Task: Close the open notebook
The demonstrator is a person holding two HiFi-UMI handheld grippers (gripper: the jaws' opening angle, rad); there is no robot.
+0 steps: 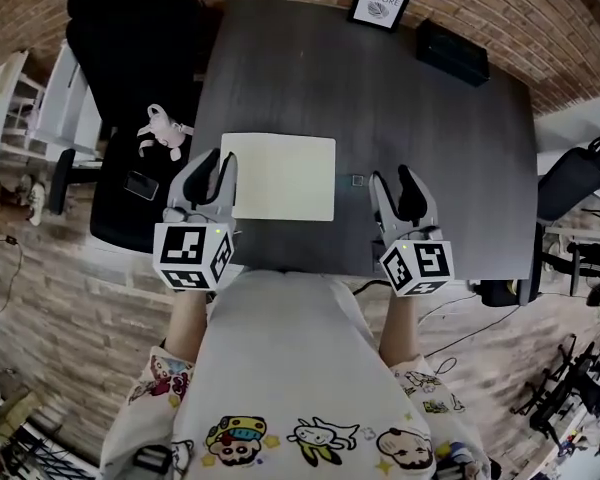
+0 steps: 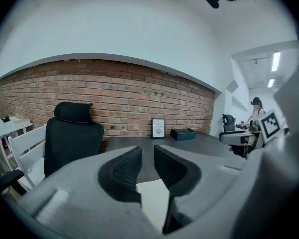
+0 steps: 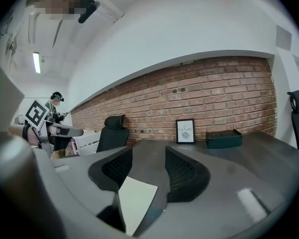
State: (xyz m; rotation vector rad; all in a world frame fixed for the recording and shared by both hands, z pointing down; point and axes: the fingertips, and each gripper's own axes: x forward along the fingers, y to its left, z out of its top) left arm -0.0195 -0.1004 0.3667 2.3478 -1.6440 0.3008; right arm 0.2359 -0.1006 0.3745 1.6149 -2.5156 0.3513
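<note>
Okay, left tool [image 1: 213, 165] first: jaws apart, nothing gripped, ribbed dark pads set in a smooth grey shell. It sits at the left edge of the notebook [image 1: 280, 176], and I can't tell whether it touches. My right tool [image 1: 394, 180] is released too, empty, off to the notebook's right and clear of it.

The notebook lies flat near the near edge of the tabletop [image 1: 420, 118], between my two tools. It's a pale cream rectangle, matte, square-cornered, wider than deep. No centre fold or raised leaf shows from the head view, and the right gripper view gives one thin flat slab. So I can't say whether that's an open spread or a shut cover. If it's open, my judgement is that the whole fold-over is left to do, since nothing is lifted.

Beyond that, the tabletop is dark and matte. At its far edge are a framed print [image 1: 380, 0] and a dark boxy case [image 1: 452, 50], with a rough brick wall [image 3: 214, 93] behind them.
</note>
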